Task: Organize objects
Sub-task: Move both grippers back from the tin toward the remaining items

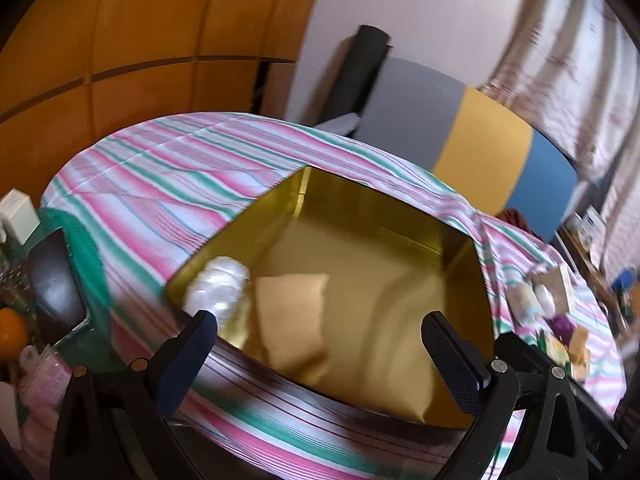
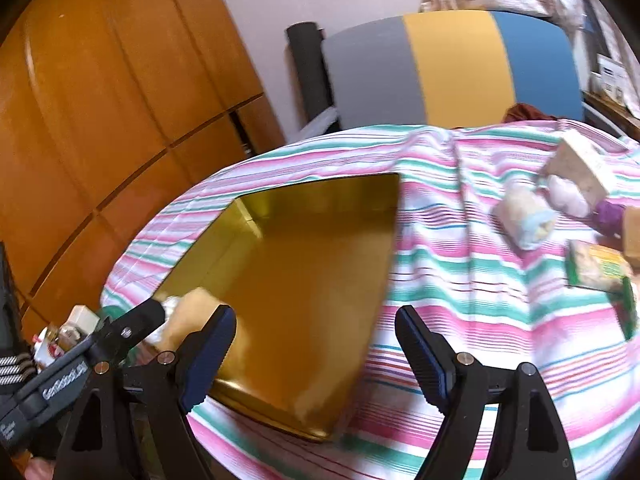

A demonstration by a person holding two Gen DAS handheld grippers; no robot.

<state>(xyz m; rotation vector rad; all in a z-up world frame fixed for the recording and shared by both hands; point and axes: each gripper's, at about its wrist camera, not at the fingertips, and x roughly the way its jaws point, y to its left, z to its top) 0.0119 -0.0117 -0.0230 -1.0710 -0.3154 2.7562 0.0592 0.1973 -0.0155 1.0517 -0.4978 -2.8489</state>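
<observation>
Both tools gape wide and empty: the left tool (image 1: 320, 334) hangs over the gold tin (image 1: 376, 240), the right tool (image 2: 316, 330) at the tin's right edge. Inside the tin lie a tan pouch (image 1: 292, 320) and a white packet (image 1: 218, 288). Loose packets (image 2: 524, 216) wait right of the tin on the striped cloth (image 2: 460, 280); a hurried reach could snag it and drag the tin
</observation>
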